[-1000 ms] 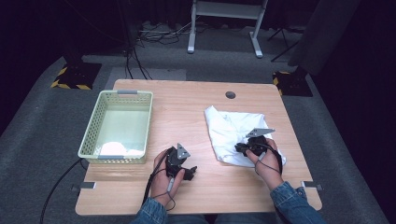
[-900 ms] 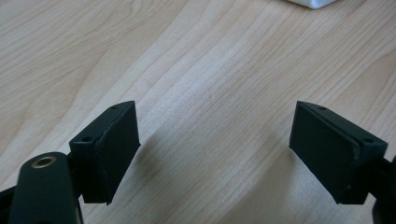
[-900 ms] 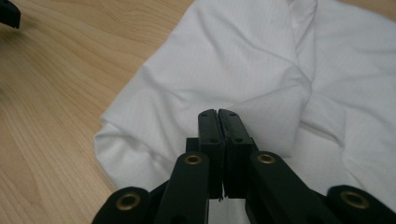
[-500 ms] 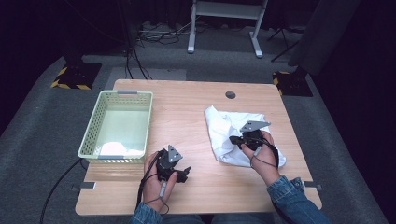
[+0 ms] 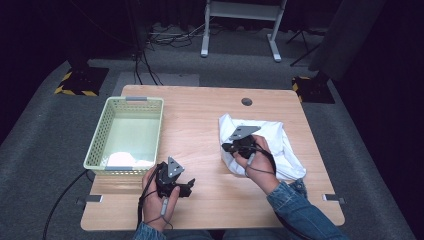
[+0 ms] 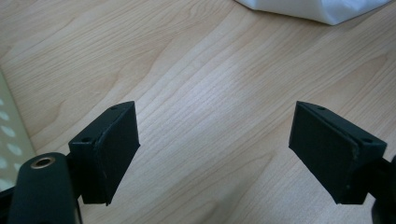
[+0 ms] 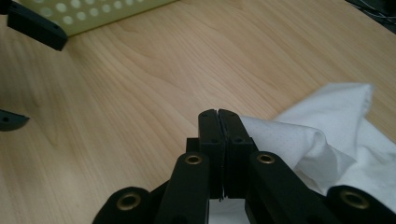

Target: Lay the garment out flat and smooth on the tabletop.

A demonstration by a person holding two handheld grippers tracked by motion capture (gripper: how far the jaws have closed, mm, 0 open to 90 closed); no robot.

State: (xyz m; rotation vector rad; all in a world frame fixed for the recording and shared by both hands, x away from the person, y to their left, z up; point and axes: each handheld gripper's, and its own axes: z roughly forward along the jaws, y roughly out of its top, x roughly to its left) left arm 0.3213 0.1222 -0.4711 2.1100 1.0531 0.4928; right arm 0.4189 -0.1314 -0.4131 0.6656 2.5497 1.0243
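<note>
Near edge of wooden table [image 5: 210, 200]: left gripper [image 5: 187, 186] held low over bare wood just in front of the basket's near wall, jaws pointing toward table centre. In the left gripper view the jaws stand wide apart, released, nothing between them, woodgrain below; edge of the white cloth [image 6: 313, 9] at top of that view, well apart from the jaws.

Mid-table, right side: right gripper [image 5: 226, 148] at the left edge of the white cloth [image 5: 280, 145], hand resting over the fabric. In the right gripper view the jaws are clenched flat together. A fold of cloth [image 7: 303, 140] runs up against the right-hand jaw and seems drawn in at the closed pads; whether fabric is truly pinched between them, cannot tell. Cloth lies crumpled, on the table's right half, bunched toward the gripper.

Left side: pale green perforated plastic basket [image 5: 100, 135] on the table, something white lying in its near end. Basket wall [image 7: 93, 11] also seen at top of right gripper view.

Far: round hole [image 5: 246, 101] in tabletop near the back edge.
</note>
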